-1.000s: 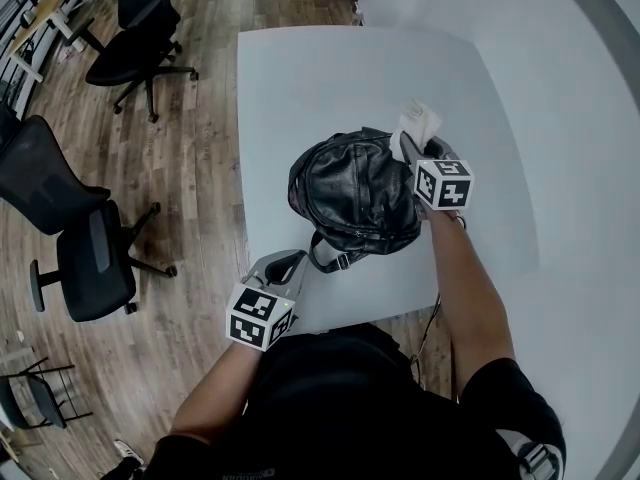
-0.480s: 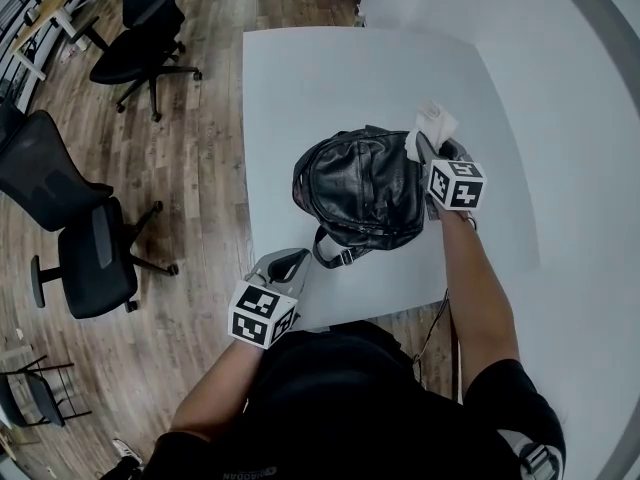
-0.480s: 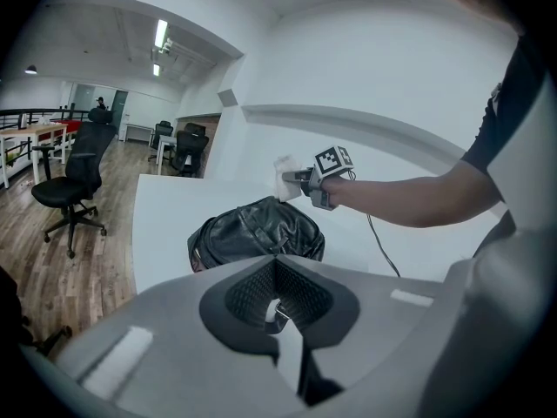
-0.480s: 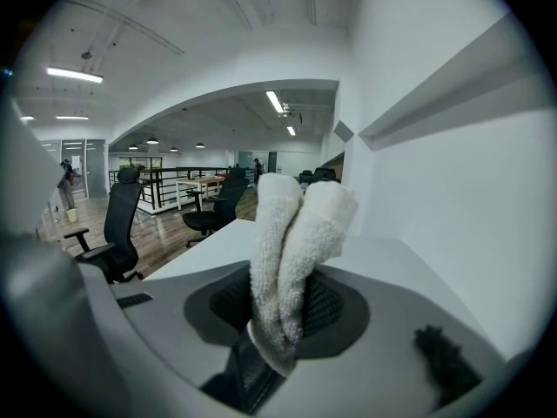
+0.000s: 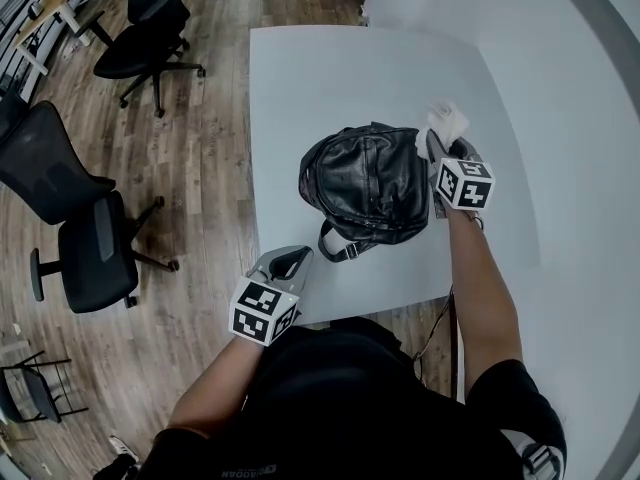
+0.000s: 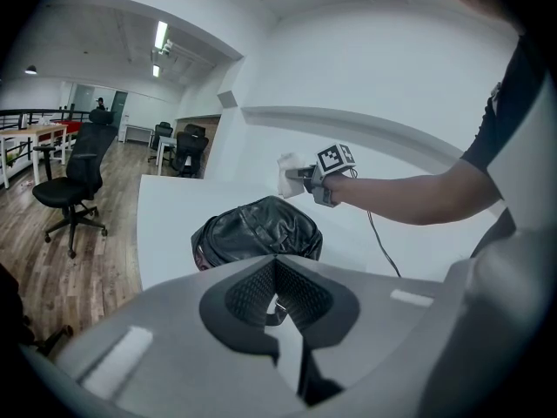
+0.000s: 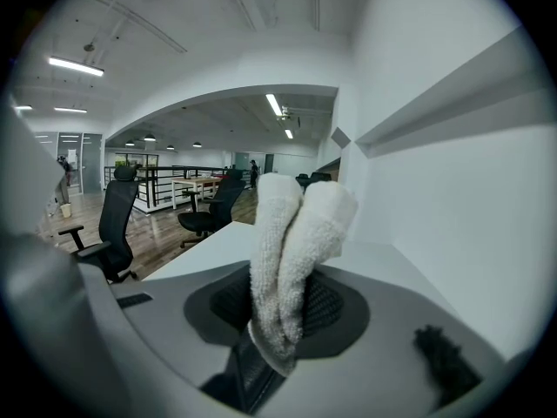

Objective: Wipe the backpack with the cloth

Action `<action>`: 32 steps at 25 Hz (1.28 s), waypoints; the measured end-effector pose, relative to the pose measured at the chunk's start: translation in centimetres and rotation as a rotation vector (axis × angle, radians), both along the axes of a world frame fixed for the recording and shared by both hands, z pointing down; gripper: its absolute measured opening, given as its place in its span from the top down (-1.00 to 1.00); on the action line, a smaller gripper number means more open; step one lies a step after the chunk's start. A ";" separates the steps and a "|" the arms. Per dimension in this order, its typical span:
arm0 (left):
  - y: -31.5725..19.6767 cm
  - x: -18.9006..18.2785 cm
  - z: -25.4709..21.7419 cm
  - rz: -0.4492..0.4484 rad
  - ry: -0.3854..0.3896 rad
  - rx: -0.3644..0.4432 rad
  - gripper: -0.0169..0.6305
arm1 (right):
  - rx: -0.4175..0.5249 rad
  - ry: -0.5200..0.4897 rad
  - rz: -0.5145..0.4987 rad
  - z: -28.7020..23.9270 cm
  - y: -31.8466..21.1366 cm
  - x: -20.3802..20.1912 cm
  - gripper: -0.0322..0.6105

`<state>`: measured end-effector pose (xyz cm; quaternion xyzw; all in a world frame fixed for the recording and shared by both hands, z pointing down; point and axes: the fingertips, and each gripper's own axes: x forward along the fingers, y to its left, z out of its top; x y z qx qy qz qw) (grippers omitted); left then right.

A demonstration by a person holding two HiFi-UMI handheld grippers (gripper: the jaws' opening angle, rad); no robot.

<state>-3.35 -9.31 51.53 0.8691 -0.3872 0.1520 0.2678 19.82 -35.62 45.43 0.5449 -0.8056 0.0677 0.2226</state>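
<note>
A black leather backpack (image 5: 365, 183) lies in the middle of the white table (image 5: 330, 68), its strap loop toward the near edge. My right gripper (image 5: 441, 146) hovers at the bag's right side, shut on a folded white cloth (image 5: 447, 123) that sticks out past the jaws. The right gripper view shows only the cloth (image 7: 291, 251) pinched in the gripper (image 7: 280, 325), with no backpack in sight. My left gripper (image 5: 287, 264) is shut and holds nothing, at the table's near left corner, short of the bag. From there I see the backpack (image 6: 257, 231), cloth (image 6: 287, 165) and right gripper (image 6: 306, 174).
Black office chairs (image 5: 70, 228) stand on the wood floor left of the table, another (image 5: 145, 38) farther back. A white wall with a grey ledge (image 5: 590, 48) runs along the right. A thin cable (image 5: 432, 323) hangs off the near table edge.
My right gripper has drifted a little to the right with the cloth, off the backpack's right side. The left gripper has stayed where it was.
</note>
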 end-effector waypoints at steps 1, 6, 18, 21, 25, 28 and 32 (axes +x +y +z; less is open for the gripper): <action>0.1 -0.1 0.0 0.000 0.000 0.000 0.93 | 0.005 -0.008 0.002 -0.2 0.2 -0.2 0.55; 0.5 -1.0 -0.1 -0.007 -0.007 0.002 0.93 | 0.016 -0.103 -0.011 -0.6 1.4 -2.4 0.55; 1.3 -3.9 0.3 -0.063 -0.018 -0.007 0.93 | -0.146 -0.214 -0.176 6.6 5.9 -14.0 0.55; 1.6 -4.7 0.6 -0.089 -0.016 -0.014 0.93 | -0.185 -0.225 -0.202 8.1 6.2 -16.4 0.55; 1.9 -5.7 0.9 -0.127 -0.010 -0.022 0.93 | -0.209 -0.213 -0.243 9.4 6.1 -19.2 0.55; 2.1 -6.6 1.1 -0.155 -0.011 -0.030 0.93 | -0.217 -0.202 -0.268 9.9 5.9 -20.7 0.55; 2.2 -7.5 1.6 -0.189 -0.012 -0.038 0.93 | -0.230 -0.190 -0.291 10.9 5.7 -21.7 0.55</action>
